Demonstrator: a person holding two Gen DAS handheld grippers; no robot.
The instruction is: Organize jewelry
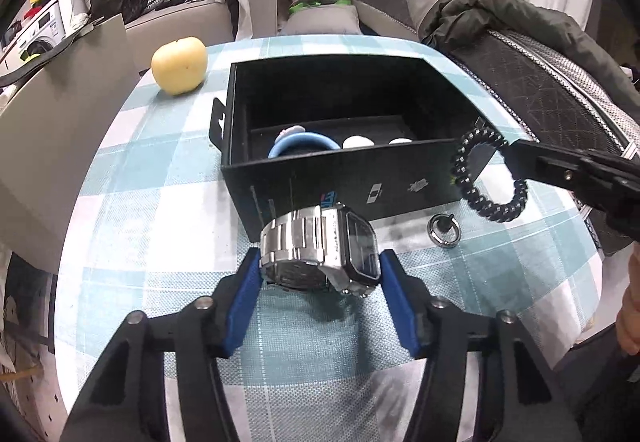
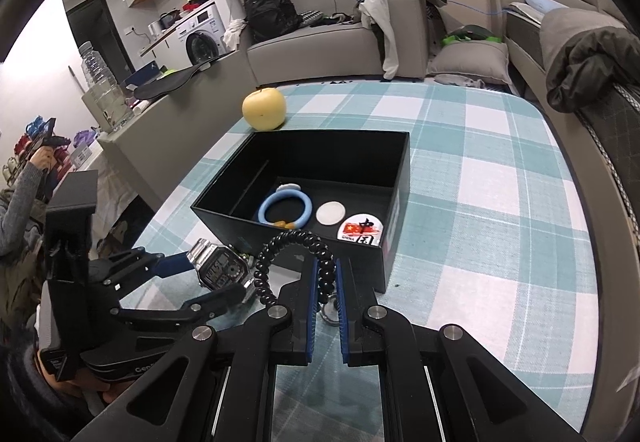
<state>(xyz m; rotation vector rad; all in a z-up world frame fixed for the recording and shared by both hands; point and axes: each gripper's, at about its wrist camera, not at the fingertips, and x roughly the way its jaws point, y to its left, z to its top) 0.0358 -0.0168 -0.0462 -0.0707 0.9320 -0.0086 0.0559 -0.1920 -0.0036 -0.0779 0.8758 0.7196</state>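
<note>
Now, with your left gripper clamped on the silver steel-band digital watch near the tabletop's front edge and your right gripper pinching the black beaded bracelet, lift both clear over the open black cardboard box's near wall before releasing.

The box's near wall hides half of the blue ring and two badges — ring mostly behind fingers.
</note>
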